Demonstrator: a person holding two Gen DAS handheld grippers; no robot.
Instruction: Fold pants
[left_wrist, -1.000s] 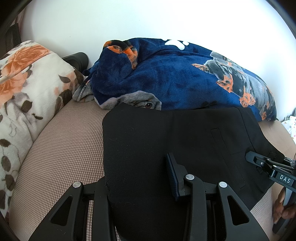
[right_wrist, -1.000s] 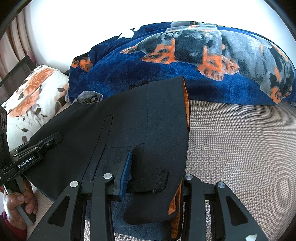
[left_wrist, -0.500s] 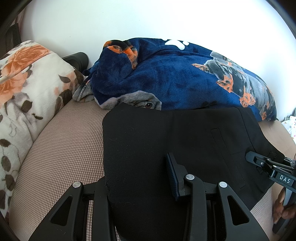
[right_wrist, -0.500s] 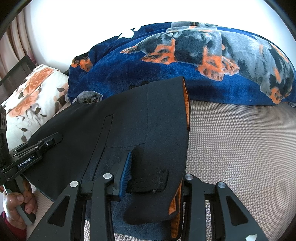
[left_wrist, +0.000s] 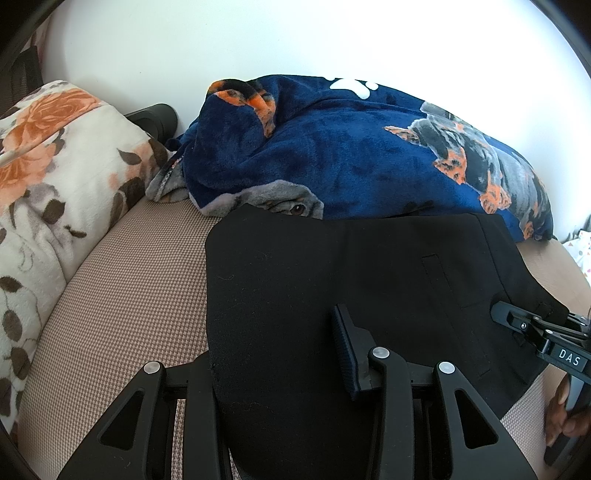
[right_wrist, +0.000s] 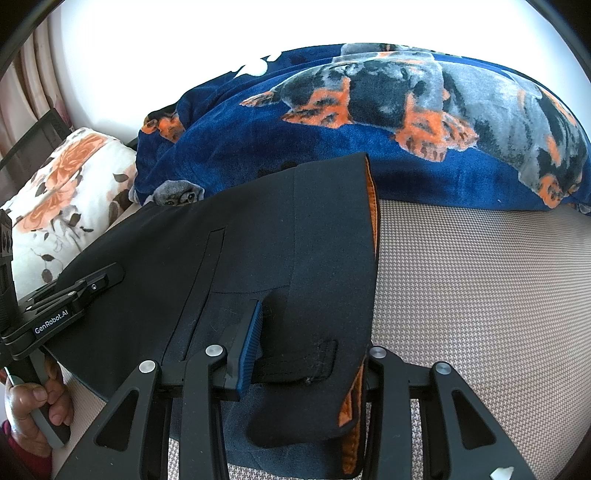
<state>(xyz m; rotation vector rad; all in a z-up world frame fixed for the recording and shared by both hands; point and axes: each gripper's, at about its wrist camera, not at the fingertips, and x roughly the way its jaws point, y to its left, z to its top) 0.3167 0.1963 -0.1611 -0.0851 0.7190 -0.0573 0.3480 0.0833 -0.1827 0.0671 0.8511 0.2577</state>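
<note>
A: Where do the pants (left_wrist: 332, 280) lie?

B: Flat on the checked mattress (right_wrist: 480, 280), a black folded band with its long axis running left to right. The far edge touches the blue dog blanket (left_wrist: 351, 158); the flowered pillow (left_wrist: 55, 177) sits off to the left, apart from them.

A: And the two grippers?

B: Both come in from the near side, one at each end. The left gripper (left_wrist: 273, 369) straddles the left end — cloth runs between its fingers, one finger on top, the other hidden under the fabric. The right gripper (right_wrist: 314, 354) does the same at the waistband end, where the orange lining (right_wrist: 371, 206) shows along the right edge.

A: Pinching, then?

B: Each looks closed on the near edge of the pants, the jaws part-way shut with cloth between them.

A: So which way does the fold go?

B: My guess — either away from the near edge toward the blanket, or one end across to the other. Neither hand is nearer; each already holds its own end.
</note>
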